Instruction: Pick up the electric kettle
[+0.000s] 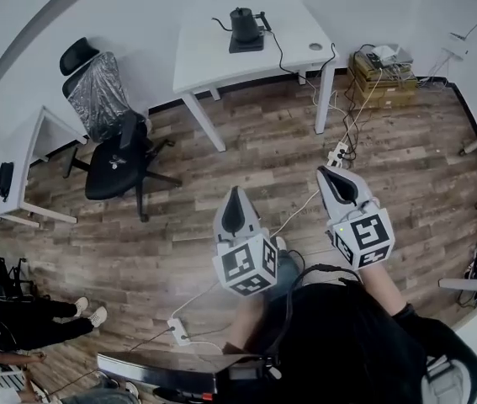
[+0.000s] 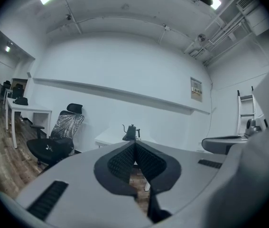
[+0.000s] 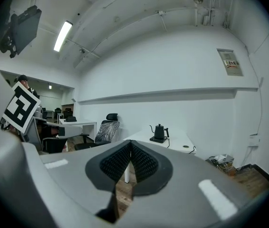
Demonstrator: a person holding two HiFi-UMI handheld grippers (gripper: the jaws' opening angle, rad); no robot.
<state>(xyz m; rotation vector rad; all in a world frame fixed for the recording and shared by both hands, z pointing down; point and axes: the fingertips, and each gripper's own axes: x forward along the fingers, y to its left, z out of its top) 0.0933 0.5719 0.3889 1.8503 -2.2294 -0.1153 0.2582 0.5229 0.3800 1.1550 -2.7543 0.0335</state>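
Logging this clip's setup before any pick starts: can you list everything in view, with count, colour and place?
electric kettle: one, black, on the far table
table: one, white, by the far wall
office chair: one, black, left of the table
cardboard box: one, brown, right of the table
power strips: two, white, on the floor
side desk: one, white, far left
left tongs: one, grey, shut, empty
right tongs: one, grey, shut, empty

A white table (image 1: 209,57) bears the electric kettle (image 1: 244,22), seemingly on its base (image 1: 246,46).
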